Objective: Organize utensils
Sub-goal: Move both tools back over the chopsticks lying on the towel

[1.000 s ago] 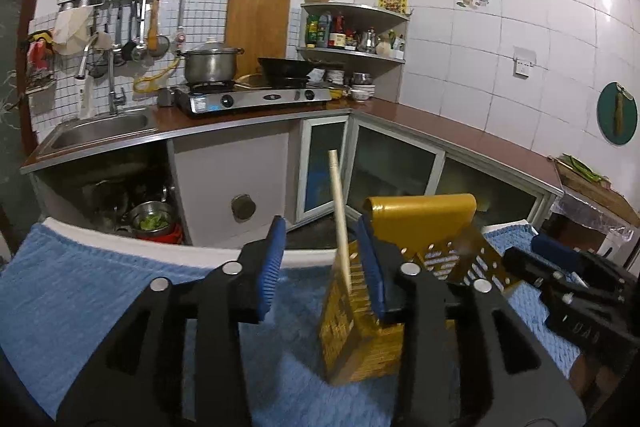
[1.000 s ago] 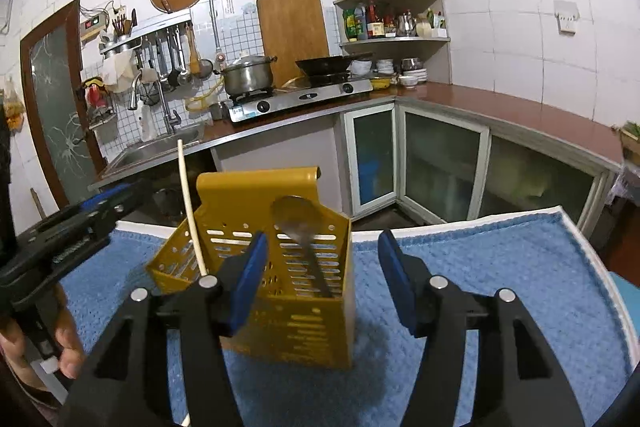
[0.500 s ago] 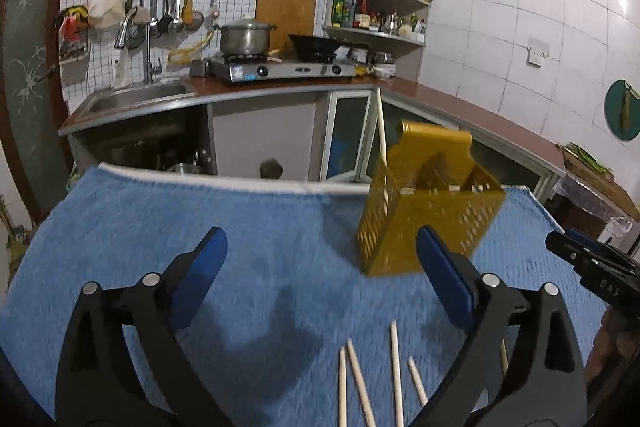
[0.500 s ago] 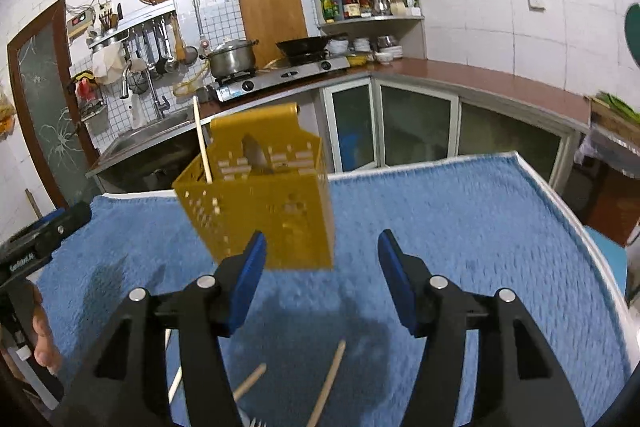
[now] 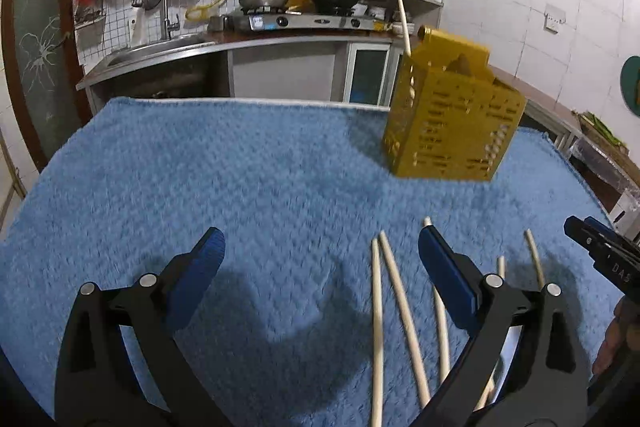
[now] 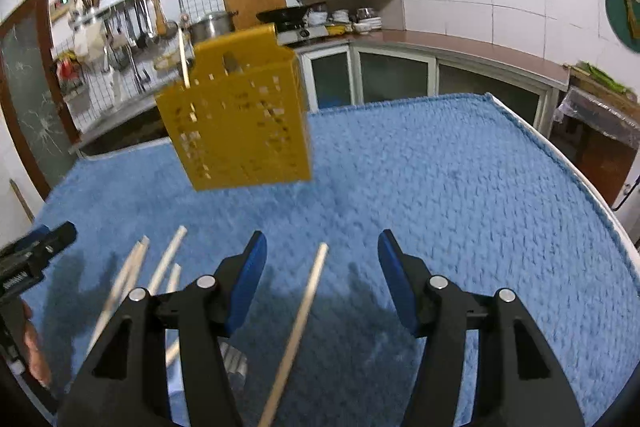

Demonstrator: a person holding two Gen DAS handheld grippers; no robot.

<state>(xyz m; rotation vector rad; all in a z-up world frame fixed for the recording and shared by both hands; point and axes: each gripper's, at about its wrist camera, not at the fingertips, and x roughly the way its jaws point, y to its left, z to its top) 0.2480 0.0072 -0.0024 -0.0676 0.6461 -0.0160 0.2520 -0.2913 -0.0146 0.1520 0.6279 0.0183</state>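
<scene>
On the desk [image 5: 200, 167], chopsticks [image 5: 400, 307] lie loose; both grippers, left [image 5: 322, 259] and right [image 6: 322, 267], spread, empty. Next: pinch one, carry to holder [image 5: 452, 123].

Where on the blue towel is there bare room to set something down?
Free: the blue towel right of the yellow perforated utensil caddy, out to its edge, and the stretch left of the caddy. Crowded: the near strip, where loose wooden chopsticks lie.

Left tongs [image 5: 322, 247] spread wide, right tongs [image 6: 322, 253] likewise parted, both empty
</scene>
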